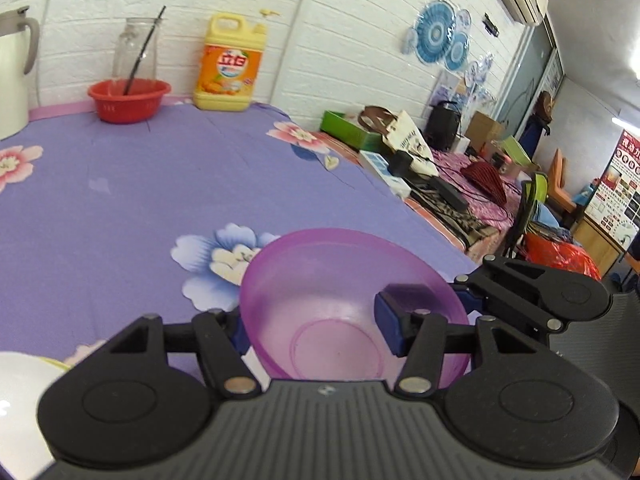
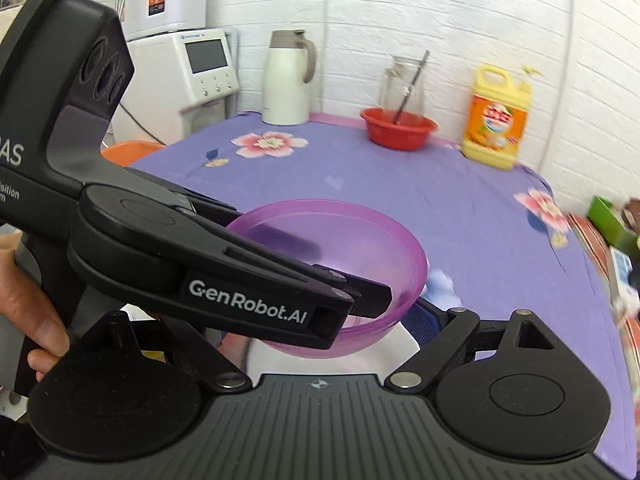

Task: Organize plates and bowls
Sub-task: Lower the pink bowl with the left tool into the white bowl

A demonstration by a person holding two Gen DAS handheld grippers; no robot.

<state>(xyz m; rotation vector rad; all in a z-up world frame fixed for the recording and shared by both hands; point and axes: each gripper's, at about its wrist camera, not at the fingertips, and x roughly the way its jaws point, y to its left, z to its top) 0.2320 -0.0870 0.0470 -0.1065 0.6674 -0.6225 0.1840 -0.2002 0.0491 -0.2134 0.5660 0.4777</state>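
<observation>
Two grippers meet at one purple bowl [image 1: 340,304]; my left gripper [image 1: 316,320] has it, one blue pad [image 1: 390,320] inside the wall and the other outside at the near left, jaws closed partway onto the rim, the bowl seemingly lifted off the flowered cloth [image 1: 120,208]; my right gripper [image 2: 320,336] sits just below and behind it, fingers spread wide and holding nothing that I can see; so the bowl lies ahead of and slightly above my right, left nearer; beneath it something white [image 2: 360,360], plate or bowl, I cannot tell, mostly hidden; a white rim [image 1: 20,392] is cut off at my left; farther back stand a red basin [image 1: 129,100], glass jar [image 1: 134,50] and yellow detergent jug [image 1: 228,64]
</observation>
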